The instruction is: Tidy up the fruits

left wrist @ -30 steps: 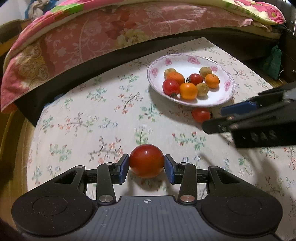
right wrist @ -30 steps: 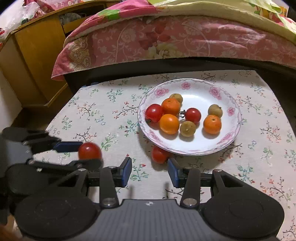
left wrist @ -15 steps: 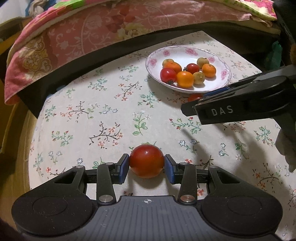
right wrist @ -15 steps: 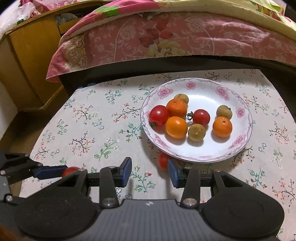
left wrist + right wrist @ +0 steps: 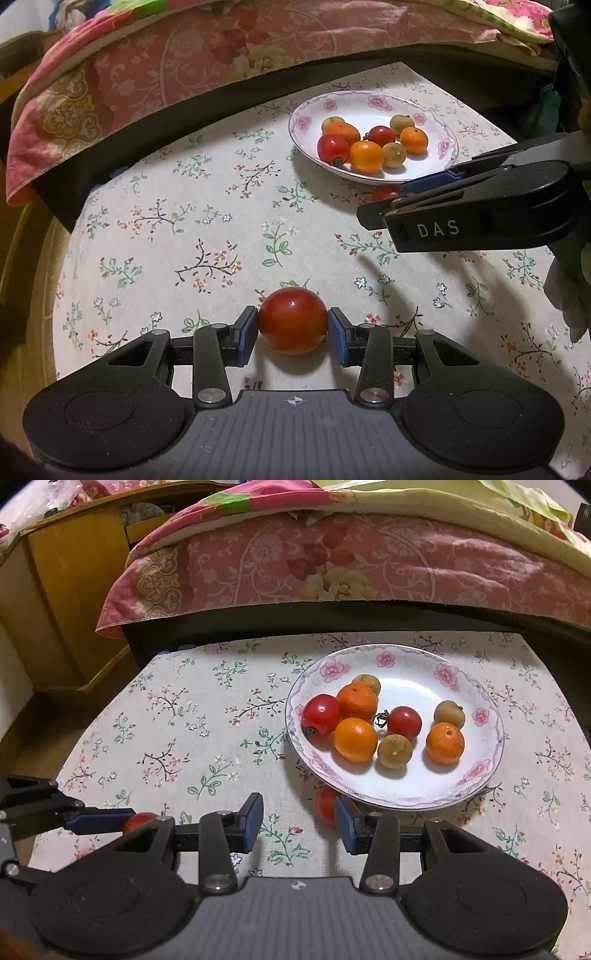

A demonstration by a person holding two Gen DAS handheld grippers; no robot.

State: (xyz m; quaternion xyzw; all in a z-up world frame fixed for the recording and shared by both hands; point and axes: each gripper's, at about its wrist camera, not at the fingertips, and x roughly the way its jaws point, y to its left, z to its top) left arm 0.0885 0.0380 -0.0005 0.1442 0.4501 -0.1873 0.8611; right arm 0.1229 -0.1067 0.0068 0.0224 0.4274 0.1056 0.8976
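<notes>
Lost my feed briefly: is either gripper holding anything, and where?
Left gripper pinches a red tomato across its sides. Right gripper is open, holding nothing.

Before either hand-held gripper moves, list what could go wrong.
1. The left hand-held gripper pinches a round tomato at its sides only; it could squirt out or bruise.
2. The loose tomato sits against the plate rim, beside one finger of the open right hand-held gripper; a nudge may roll it or knock the plate.

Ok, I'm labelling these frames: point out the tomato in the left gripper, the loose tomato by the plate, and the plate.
held tomato (image 5: pixel 292 320), left wrist view, middle of its skin
loose tomato (image 5: pixel 325 804), right wrist view, visible left half
plate (image 5: pixel 384 659), right wrist view, far flowered rim
</notes>
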